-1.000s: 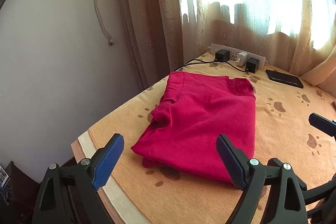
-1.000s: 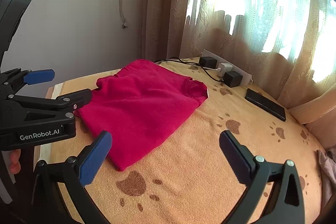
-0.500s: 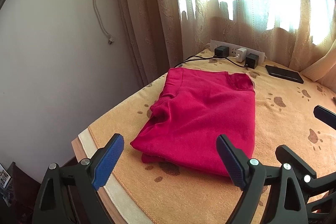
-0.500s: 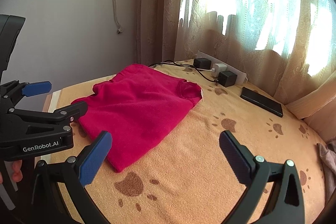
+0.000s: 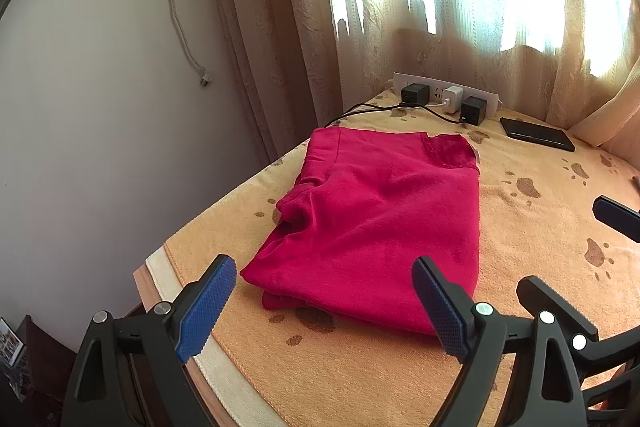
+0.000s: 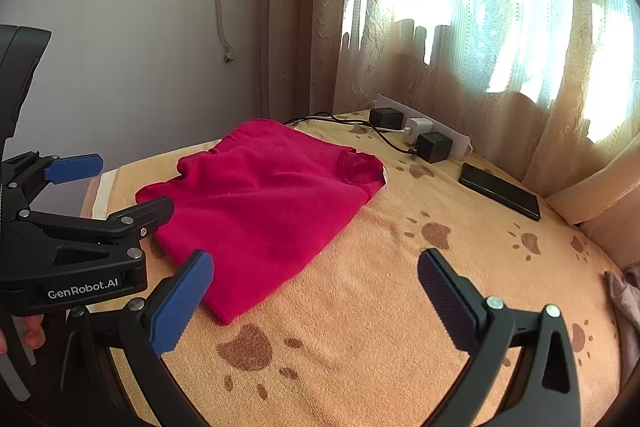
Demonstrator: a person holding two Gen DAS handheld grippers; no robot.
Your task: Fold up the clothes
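The red shirt [image 5: 372, 227] lies folded on the towel-covered desk [image 5: 520, 267], near the power strip [image 5: 444, 95] and phone [image 5: 536, 134]; the left claw [image 5: 324, 303] hovers at its near edge, jaws wide, empty; the right claw [image 6: 316, 299] hangs beside it, also wide, empty.

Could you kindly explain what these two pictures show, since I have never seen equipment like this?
A person holds a two-finger gripper in each hand; a fisheye camera on each looks along its fingers. One picture comes from the left gripper, the other from the right gripper. Both stand open, holding nothing. On the orange paw-print towel lies a folded red shirt. At the far edge, by the curtain, sit a power strip with chargers and a black phone.
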